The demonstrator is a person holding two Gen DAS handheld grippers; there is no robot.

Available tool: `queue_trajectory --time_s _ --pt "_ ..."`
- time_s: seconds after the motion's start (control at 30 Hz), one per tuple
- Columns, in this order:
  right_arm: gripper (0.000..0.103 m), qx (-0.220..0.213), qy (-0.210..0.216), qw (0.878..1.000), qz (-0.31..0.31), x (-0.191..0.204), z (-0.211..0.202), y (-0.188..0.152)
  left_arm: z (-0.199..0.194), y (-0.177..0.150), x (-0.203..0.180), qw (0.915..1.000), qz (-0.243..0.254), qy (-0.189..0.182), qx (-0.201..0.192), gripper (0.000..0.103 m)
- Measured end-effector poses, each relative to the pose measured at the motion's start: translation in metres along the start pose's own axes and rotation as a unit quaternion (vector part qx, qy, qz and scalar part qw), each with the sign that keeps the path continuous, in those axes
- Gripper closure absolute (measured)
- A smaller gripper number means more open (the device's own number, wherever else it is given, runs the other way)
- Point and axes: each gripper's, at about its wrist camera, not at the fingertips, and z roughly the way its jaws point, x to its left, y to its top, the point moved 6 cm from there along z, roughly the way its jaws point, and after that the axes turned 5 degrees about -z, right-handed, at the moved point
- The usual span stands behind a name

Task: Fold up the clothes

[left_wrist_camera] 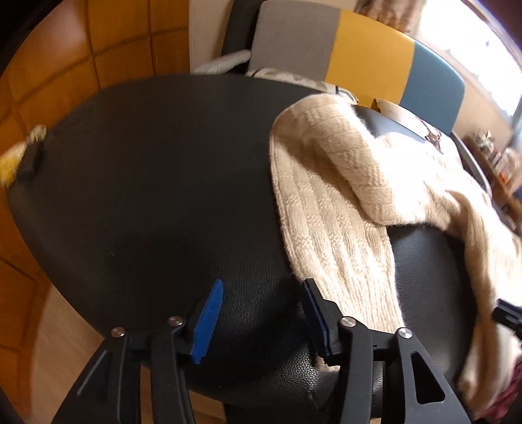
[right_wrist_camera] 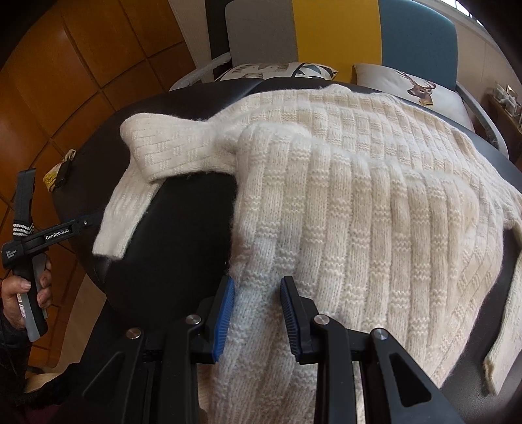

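Observation:
A cream knitted sweater (right_wrist_camera: pixel 375 195) lies spread over a black leather surface (right_wrist_camera: pixel 189 228). My right gripper (right_wrist_camera: pixel 258 287) is shut on a bunched fold of its near edge, and the knit fills the gap between the blue pads. One sleeve (right_wrist_camera: pixel 156 146) bends back on itself, with its cuff pointing toward the near left. In the left wrist view that sleeve (left_wrist_camera: pixel 326 228) runs down the right side. My left gripper (left_wrist_camera: pixel 263 293) stands open over bare leather (left_wrist_camera: pixel 146 179). Its right finger rests over the cuff end and nothing is between its pads.
A sofa with grey, yellow and blue back panels (right_wrist_camera: pixel 336 29) and printed cushions (right_wrist_camera: pixel 411 88) stands just behind. Wooden wall panels (left_wrist_camera: pixel 81 49) fill the left. A small yellow item (left_wrist_camera: pixel 13 163) sits at the surface's left edge. A person's hand (right_wrist_camera: pixel 23 293) holds a gripper handle.

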Motion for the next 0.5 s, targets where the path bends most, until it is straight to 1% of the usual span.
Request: queue_trajectory --time_s 0.1,0.13,0.23,0.33,0.37,0.4,0.5 --pt "0.074 0.000 0.001 1.000 -0.001 -0.001 0.003 0.002 0.002 0.004 -0.004 1.0000 0.000 -0.005 0.008 0.051" --pt "0.074 -0.001 0.003 1.000 0.000 -0.001 0.004 0.002 0.002 0.007 -0.006 1.0000 0.003 0.001 0.008 0.051" --pt "0.074 -0.006 0.008 1.000 0.003 -0.002 0.003 0.002 0.005 0.013 -0.008 0.9993 0.006 0.037 0.007 0.051" --pt "0.074 -0.010 0.015 1.000 0.008 -0.005 0.001 0.000 0.000 0.017 -0.005 0.9994 -0.001 0.034 0.005 0.051" --pt "0.074 -0.012 0.017 1.000 0.008 -0.006 0.001 0.000 -0.001 0.018 -0.002 0.9995 -0.006 0.031 0.007 0.050" --pt "0.074 -0.014 0.018 1.000 0.007 -0.006 0.000 0.000 0.001 0.020 -0.002 0.9997 -0.015 0.017 0.012 0.048" --pt "0.074 -0.017 0.019 1.000 0.006 -0.006 0.000 0.001 0.006 0.025 -0.006 0.9972 -0.045 -0.048 0.033 0.044"
